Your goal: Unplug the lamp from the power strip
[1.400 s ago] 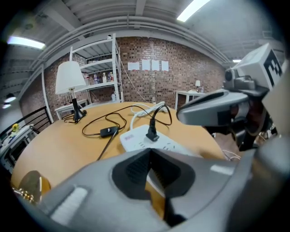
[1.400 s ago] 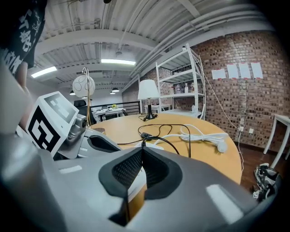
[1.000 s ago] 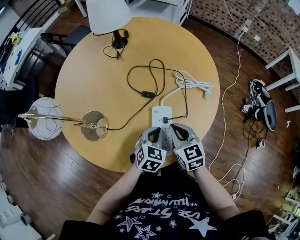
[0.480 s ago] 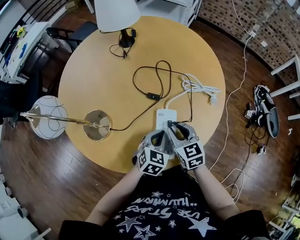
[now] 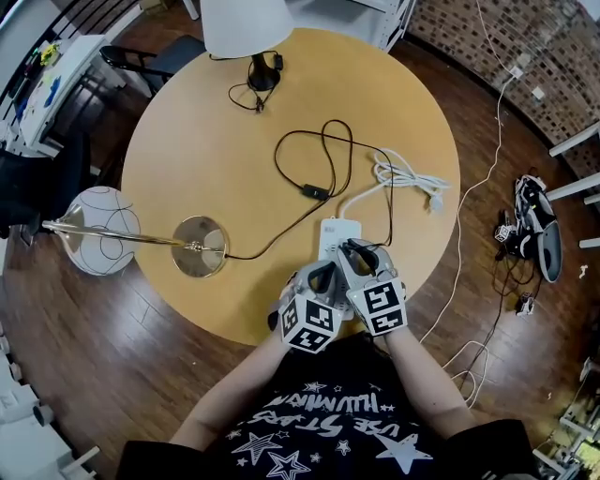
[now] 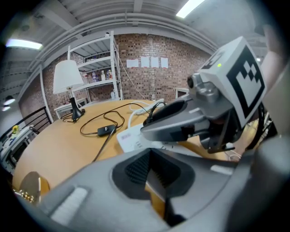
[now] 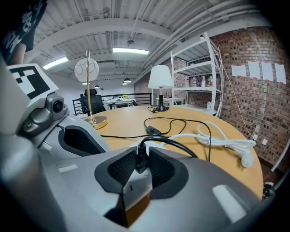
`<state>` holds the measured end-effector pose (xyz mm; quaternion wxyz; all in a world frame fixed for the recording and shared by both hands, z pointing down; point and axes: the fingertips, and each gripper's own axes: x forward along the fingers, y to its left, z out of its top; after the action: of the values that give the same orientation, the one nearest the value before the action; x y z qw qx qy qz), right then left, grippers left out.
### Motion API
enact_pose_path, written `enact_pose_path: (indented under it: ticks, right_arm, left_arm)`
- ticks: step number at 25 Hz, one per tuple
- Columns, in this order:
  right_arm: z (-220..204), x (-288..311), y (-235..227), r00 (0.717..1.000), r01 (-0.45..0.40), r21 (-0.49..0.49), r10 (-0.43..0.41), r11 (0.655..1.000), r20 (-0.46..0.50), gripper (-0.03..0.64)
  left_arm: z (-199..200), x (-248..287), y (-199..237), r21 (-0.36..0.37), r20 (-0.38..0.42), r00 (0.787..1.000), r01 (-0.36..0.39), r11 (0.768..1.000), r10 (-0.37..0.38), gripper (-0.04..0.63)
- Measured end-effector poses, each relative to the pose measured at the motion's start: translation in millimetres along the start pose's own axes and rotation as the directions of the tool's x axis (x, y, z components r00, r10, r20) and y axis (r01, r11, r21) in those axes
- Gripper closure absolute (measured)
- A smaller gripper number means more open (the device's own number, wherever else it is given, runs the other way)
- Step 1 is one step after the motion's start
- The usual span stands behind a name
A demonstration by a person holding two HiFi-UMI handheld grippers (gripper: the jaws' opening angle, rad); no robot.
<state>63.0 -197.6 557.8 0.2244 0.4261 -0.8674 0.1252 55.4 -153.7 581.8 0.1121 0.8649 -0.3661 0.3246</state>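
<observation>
At the desk's (image 5: 206, 141) near edge, right tongs (image 5: 351, 249), jaws just now closing, pinch the plug (image 7: 141, 158) of the lamp (image 5: 199, 246), still seated in the power strip (image 5: 336, 232), apparently to pull it; left tongs (image 5: 323, 275), slightly parted and empty, sit beside the strip, seemingly to steady it.

- I'm seeing a round wooden table (image 5: 206, 150) carrying:
- white power strip (image 5: 337, 231) lying near my edge, white cable (image 5: 408, 178) coiling, black cord (image 5: 300, 141) looping
- brass lamp (image 5: 199, 247) standing left; white-shade lamp (image 5: 248, 23) standing far side
</observation>
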Motion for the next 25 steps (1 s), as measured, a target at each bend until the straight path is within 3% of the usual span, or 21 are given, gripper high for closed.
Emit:
enact_pose_path:
  ticks: [7,13,20,25]
  right_arm:
    - [2.9,-0.1,2.3,0.993,0.060,-0.129,-0.072,0.990,-0.089,0.538]
    - [-10.5,-0.5,-5.9,0.997,0.037,0.038,-0.034,0.999,-0.062,0.538]
    - [3.6,1.7,-1.1,0.990,0.094,-0.063,-0.100,0.994,-0.103,0.540]
    - [-2.4,-2.4,-5.4,0.991,0.092,0.019,-0.090,0.996,-0.097,0.541]
  left_arm:
    - [-0.6,-0.4,0.0,0.016,-0.025,1.000,0.014,1.000,-0.013,0.592]
    - [-0.5,-0.1,0.5,-0.014,-0.006,1.000,-0.002,1.000,0.002,0.592]
    - [0.0,0.7,0.6,-0.004,-0.014,1.000,0.014,1.000,-0.014,0.592]
    - [0.5,1.9,-0.8,-0.019,-0.020,1.000,0.024,1.000,-0.024,0.592]
